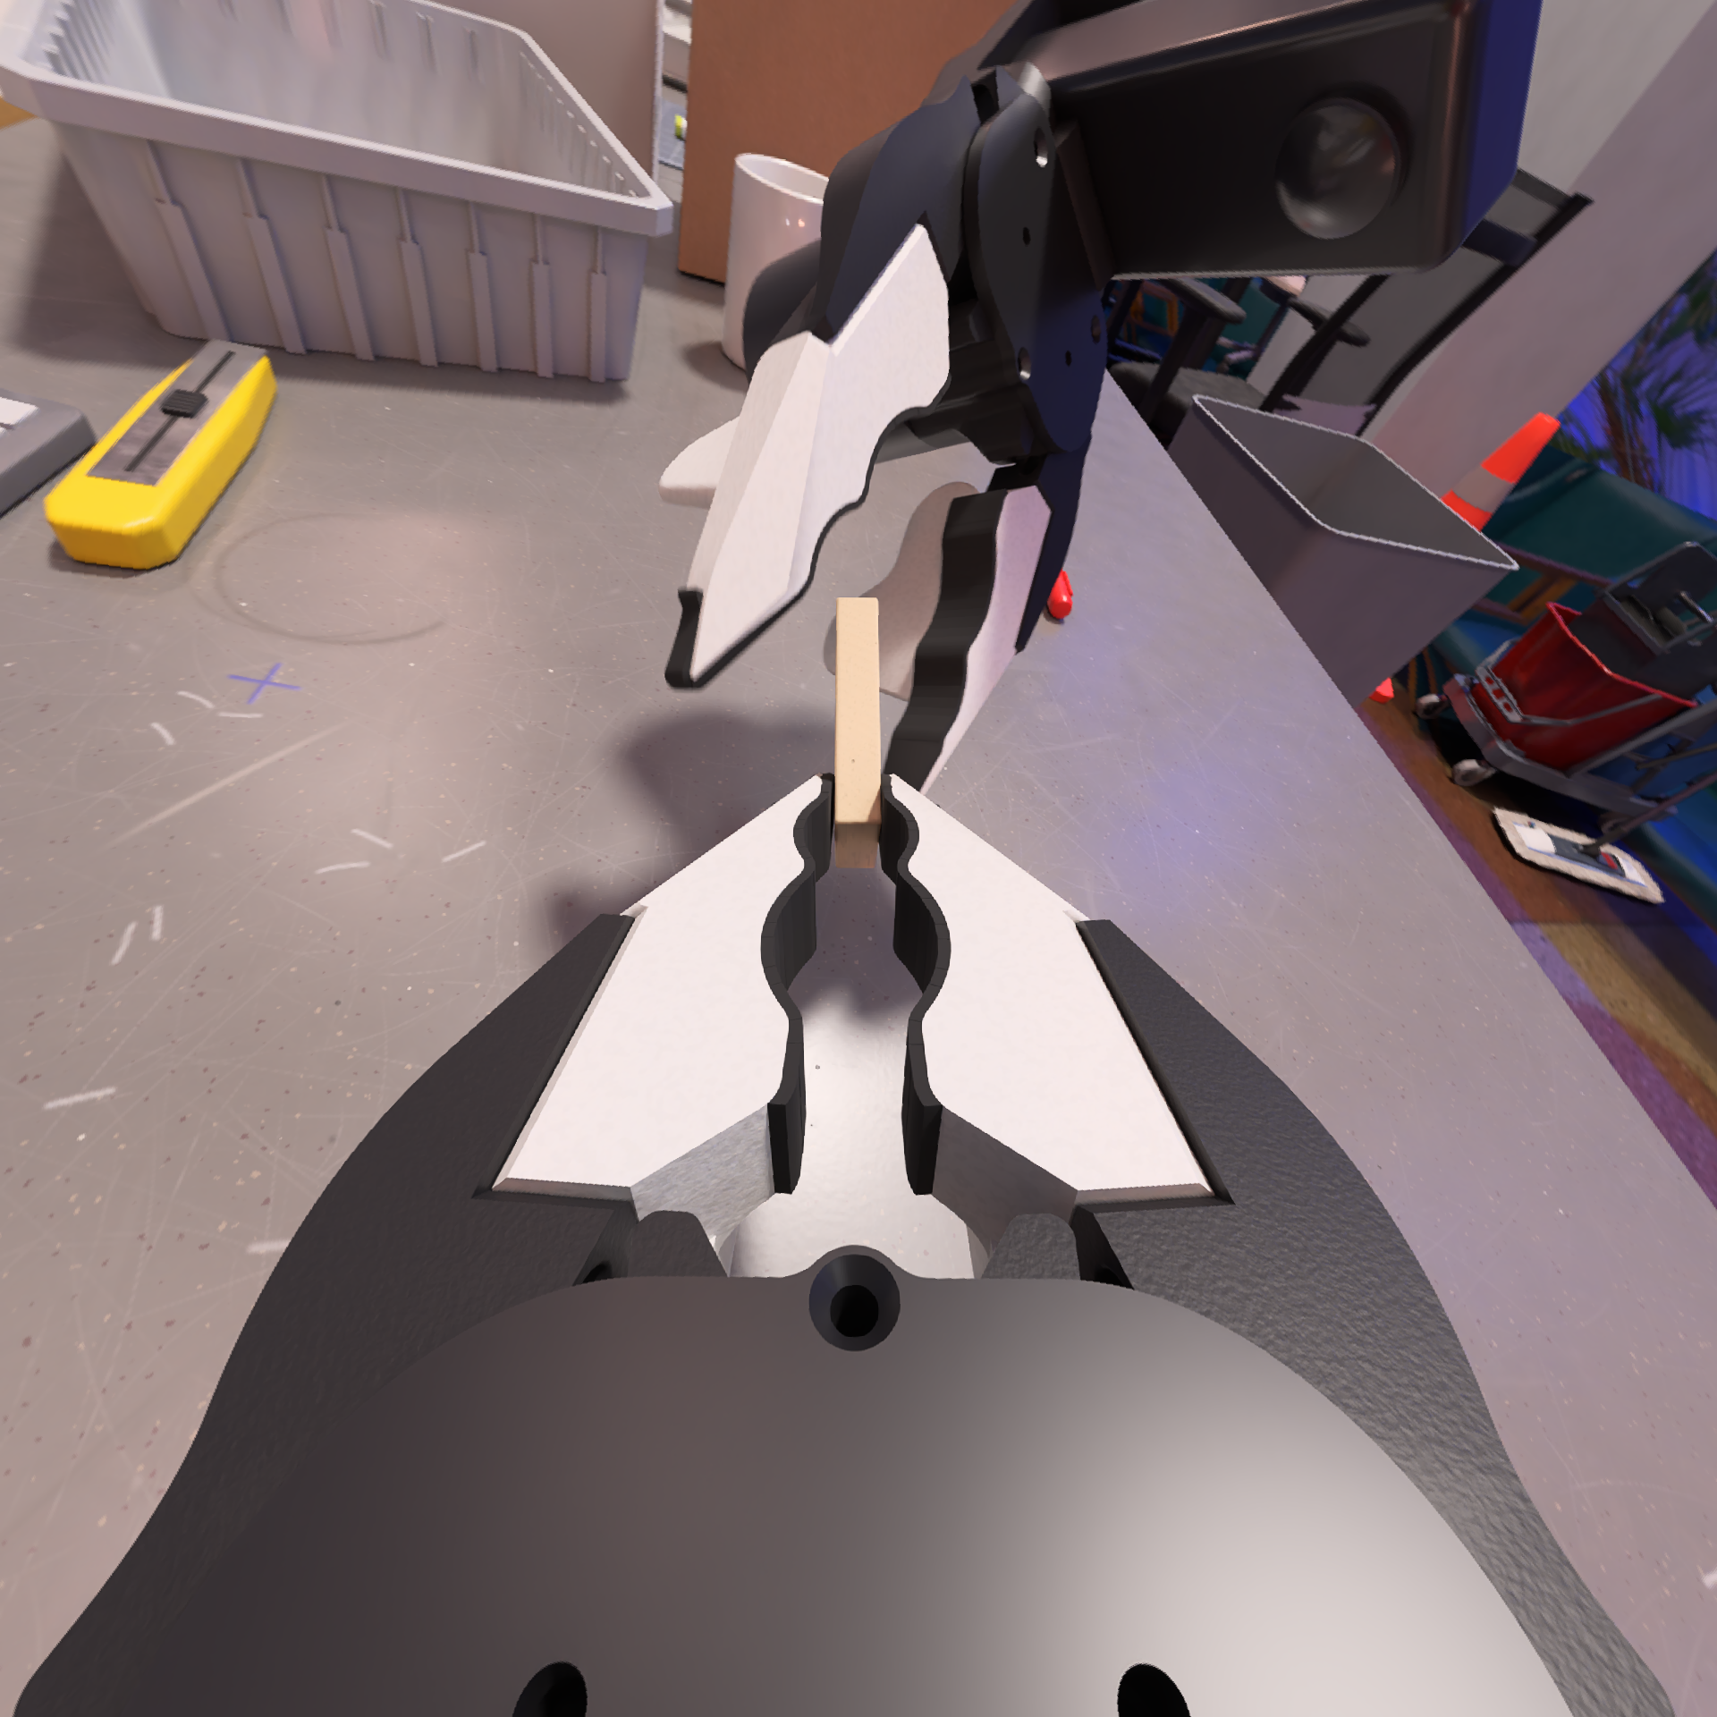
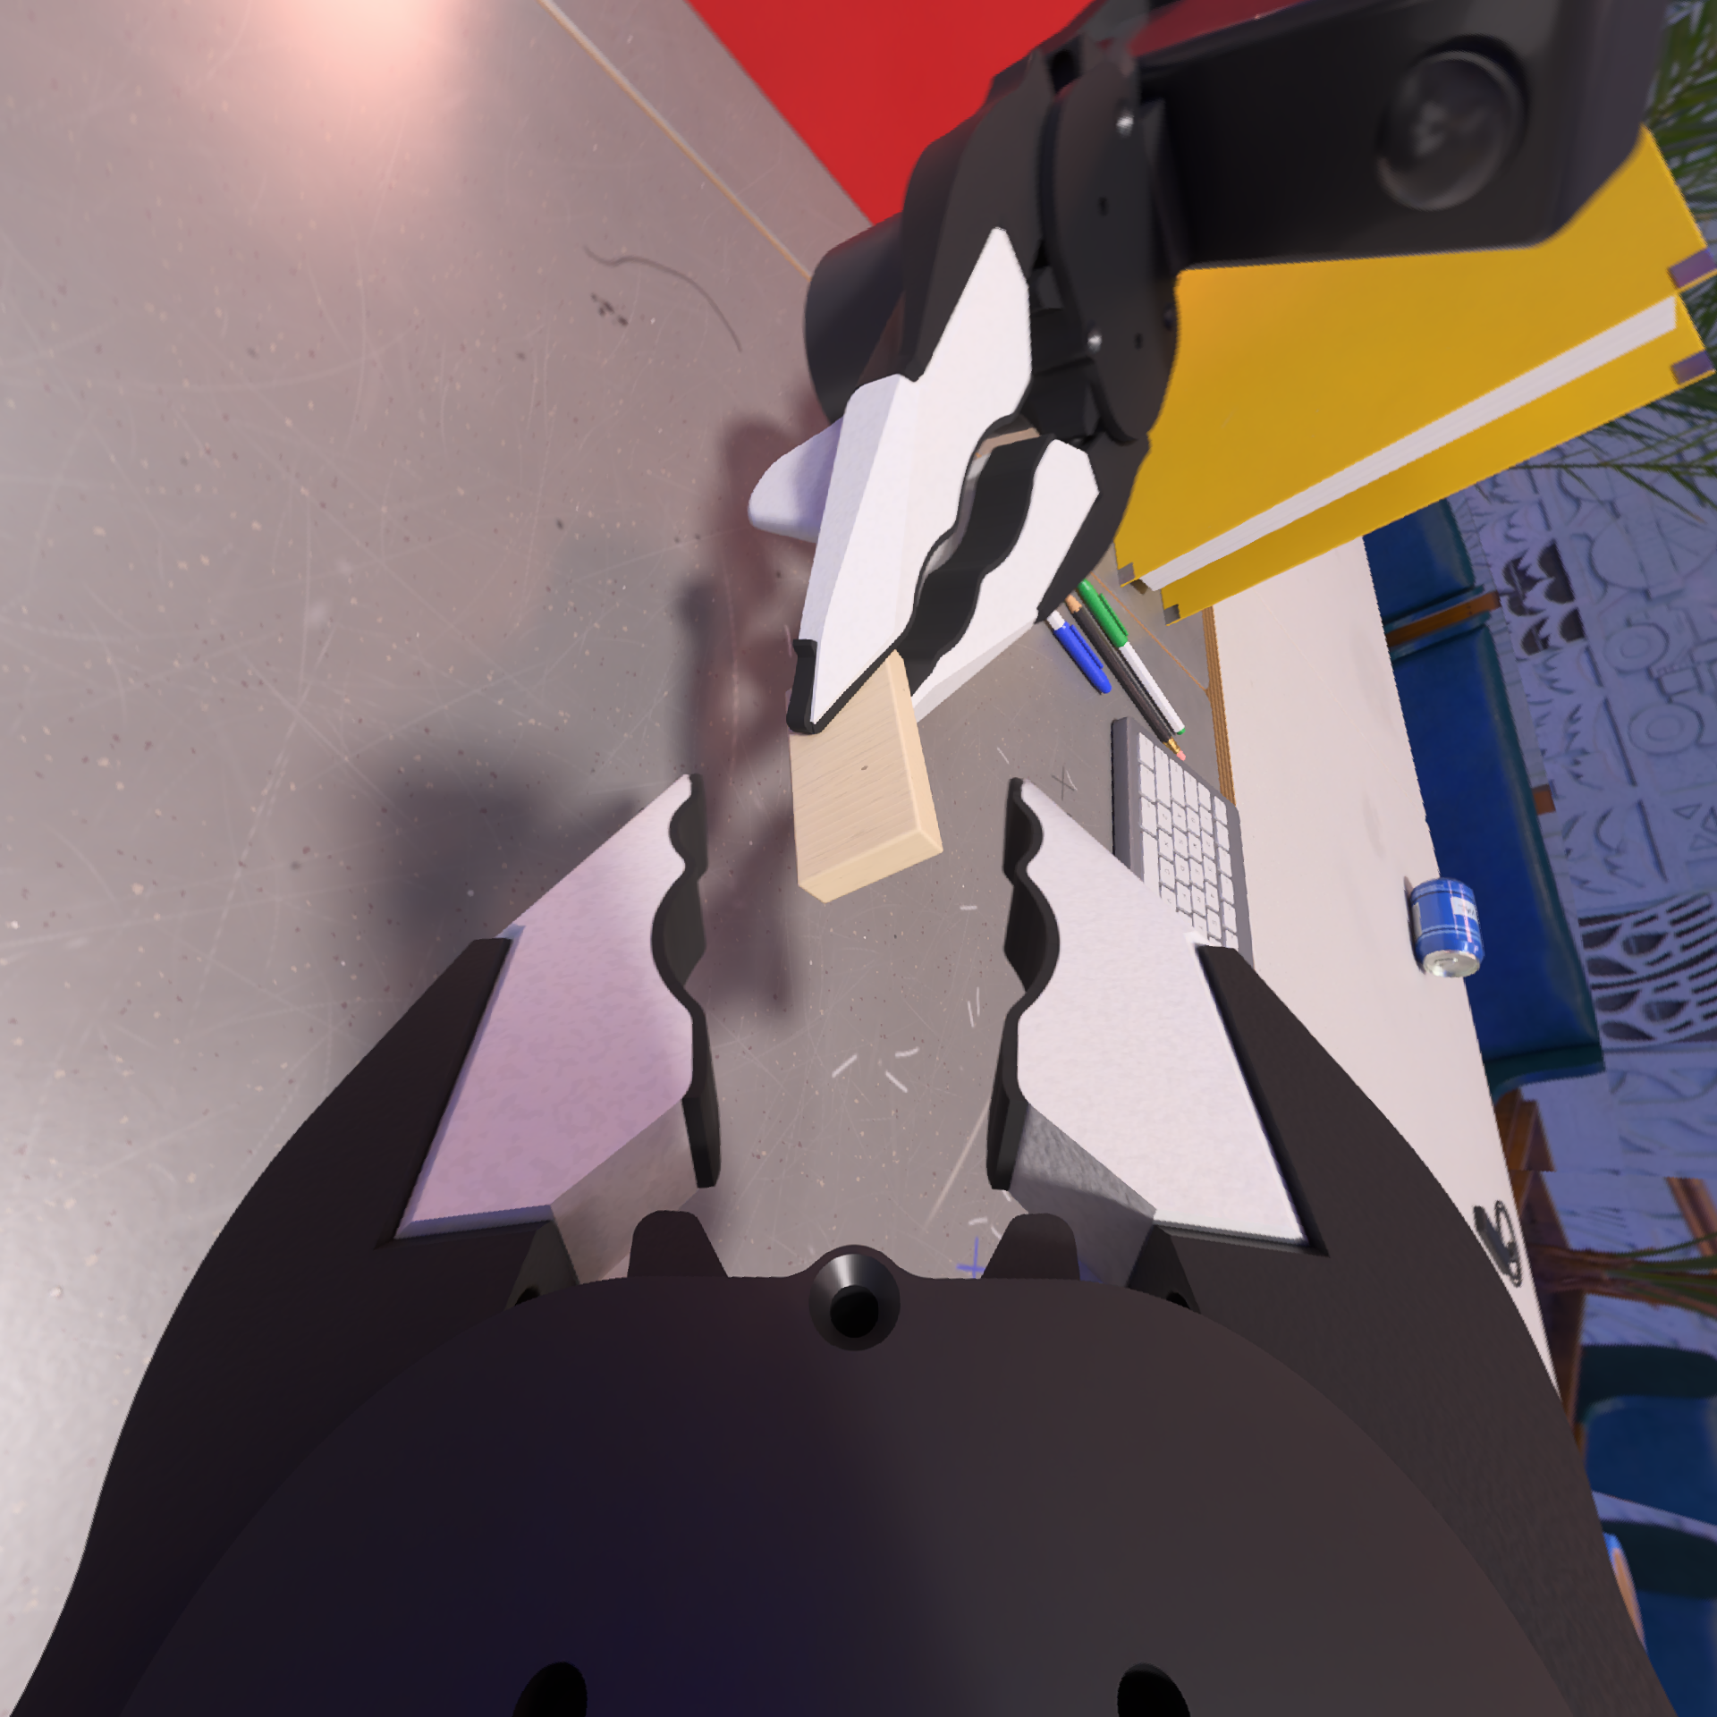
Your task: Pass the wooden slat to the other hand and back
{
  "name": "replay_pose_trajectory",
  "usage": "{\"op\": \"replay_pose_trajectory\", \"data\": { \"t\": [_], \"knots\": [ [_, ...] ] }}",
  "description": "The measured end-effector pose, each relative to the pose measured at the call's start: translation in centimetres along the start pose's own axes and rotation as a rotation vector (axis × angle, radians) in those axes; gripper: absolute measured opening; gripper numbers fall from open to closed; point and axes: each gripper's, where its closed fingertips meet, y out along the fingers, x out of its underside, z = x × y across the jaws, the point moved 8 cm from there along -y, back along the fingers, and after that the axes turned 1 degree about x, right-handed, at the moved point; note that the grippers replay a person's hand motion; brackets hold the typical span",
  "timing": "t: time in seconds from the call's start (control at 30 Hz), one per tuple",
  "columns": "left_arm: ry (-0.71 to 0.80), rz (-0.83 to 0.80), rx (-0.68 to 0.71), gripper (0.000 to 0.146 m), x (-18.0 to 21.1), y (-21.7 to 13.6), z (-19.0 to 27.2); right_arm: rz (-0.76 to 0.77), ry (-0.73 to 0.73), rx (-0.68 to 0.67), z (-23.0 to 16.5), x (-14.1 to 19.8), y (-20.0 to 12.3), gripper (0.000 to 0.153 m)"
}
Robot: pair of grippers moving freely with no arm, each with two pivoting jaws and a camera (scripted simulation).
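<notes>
Above the scratched grey tabletop [image 1: 390, 836], we see the left gripper [image 1: 857, 790] with its fingers [image 1: 725, 929] closed narrow on the wooden slat [image 1: 857, 734] — clamped at its near end, the rest standing out past the tips. Facing it, the right gripper [image 2: 855, 799] has its fingers [image 2: 595, 1003] spread wide, one on each side of the slat's free end, not touching it as far as we can tell. Behind, on the tabletop, lie a grey bin [image 1: 372, 204], a yellow box cutter [image 1: 158, 465] and a white mug [image 1: 771, 242] — well apart from the slat. A keyboard [image 2: 1185, 836] and some pens [image 2: 1115, 660] lie beside yellow books [image 2: 1394, 399].
</notes>
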Motion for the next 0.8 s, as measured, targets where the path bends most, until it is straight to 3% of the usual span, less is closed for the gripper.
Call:
{"op": "replay_pose_trajectory", "data": {
  "t": [0.27,0.6,0.73,0.8],
  "knots": [
    [0.01,-0.036,0.02,0.009,-0.4,0.5,-0.3,-0.049,-0.08,-0.009,0.0,0.0,0.1,0.029],
    [-0.027,-0.012,-0.02,0.01,-1.0,0.3,-1.1,-0.023,-0.001,0.059,0.6,0.8,0.2,0.029],
    [0.009,0.066,-0.184,0.039,-2.0,-1.7,-1.5,0.046,0.108,0.22,1.7,1.7,-0.4,0.029],
    [0.043,0.13,-0.271,0.045,-2.5,-3.0,-1.1,0.098,0.19,0.271,2.2,2.3,-0.8,0.029]
  ]
}}
